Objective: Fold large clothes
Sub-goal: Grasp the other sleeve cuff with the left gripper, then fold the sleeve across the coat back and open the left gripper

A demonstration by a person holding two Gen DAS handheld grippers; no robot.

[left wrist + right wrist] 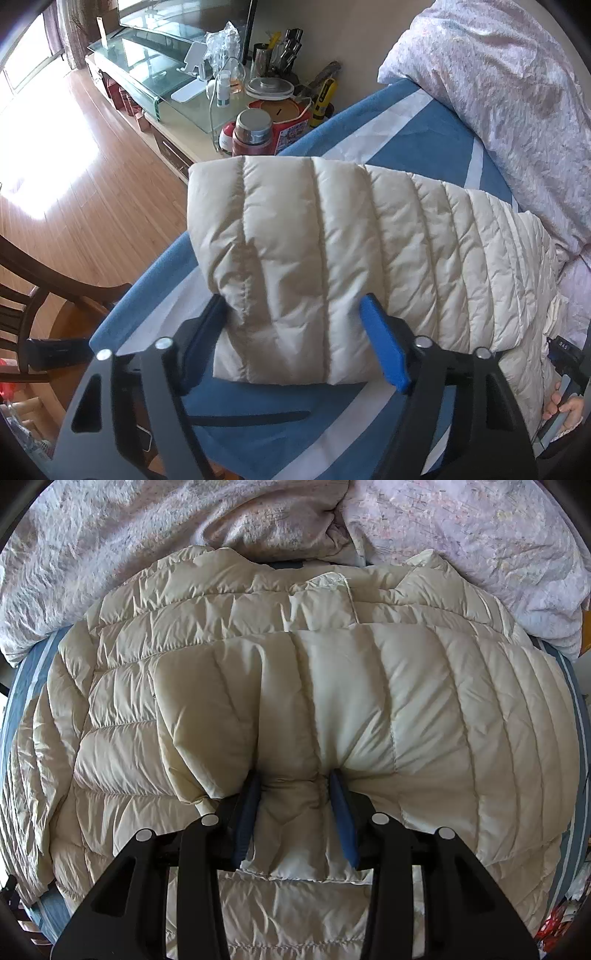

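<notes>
Garment: a cream quilted puffer jacket [280,686] lies spread on the bed, partly folded, one padded section doubled over the top of the rest.
Bed: a blue sheet with white stripes [436,136] covers it; the jacket's folded end reaches close to the bed's edge in the left wrist view.
Bedding: a rumpled pale pink floral duvet [184,528] is bunched along the far side, touching the jacket's collar end.
Left gripper [295,325]: black frame with blue fingers [384,350]; they straddle the near corner of the folded section, one finger at each side, standing fairly wide. The left finger is against the fabric's edge, but I cannot tell whether both press in.
Right gripper [293,812]: its blue fingers [341,816] are pinched on a bunched ridge of the jacket's top layer, the fabric puckering between them.
Hand [565,410]: a person's fingers show at the left view's lower right edge, on the right gripper's handle.
Surroundings: a cluttered counter [184,136] beside the bed carries a red flask with a silver lid [253,129]; wooden floor lies below.
</notes>
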